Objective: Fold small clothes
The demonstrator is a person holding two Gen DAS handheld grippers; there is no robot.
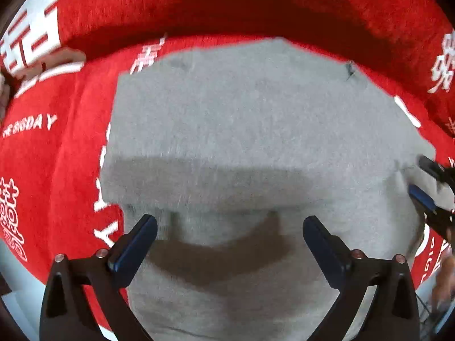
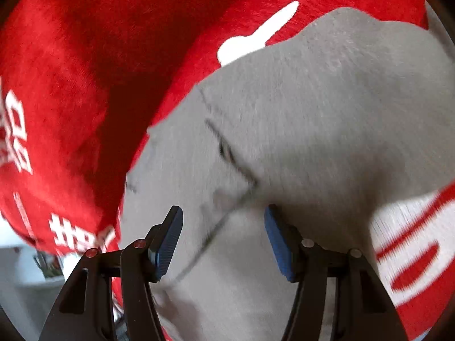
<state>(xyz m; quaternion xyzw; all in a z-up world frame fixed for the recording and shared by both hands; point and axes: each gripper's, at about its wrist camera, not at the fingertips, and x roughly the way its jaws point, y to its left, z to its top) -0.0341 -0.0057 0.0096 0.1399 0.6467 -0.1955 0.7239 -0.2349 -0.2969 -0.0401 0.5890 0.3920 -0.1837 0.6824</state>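
A grey knitted garment (image 1: 241, 119) lies flat on a red blanket, with a fold line across its middle. My left gripper (image 1: 229, 220) points straight down over the garment's near part, jaws wide open and nothing between them. My right gripper (image 2: 224, 209) stands open over the garment's (image 2: 312, 113) edge, where a dark stitched seam (image 2: 227, 153) runs between its blue pads (image 2: 170, 241). In the left wrist view the right gripper (image 1: 423, 179) sits at the garment's right corner, with a bit of grey cloth lying between its fingers.
The red blanket (image 1: 57, 156) with white lettering covers the whole surface and rises in a thick fold at the back (image 1: 227, 5). Its edge drops off at lower left (image 2: 71, 71), with a pale floor and a low shelf (image 2: 48, 264) beyond. A hand (image 1: 445, 272) shows at the right.
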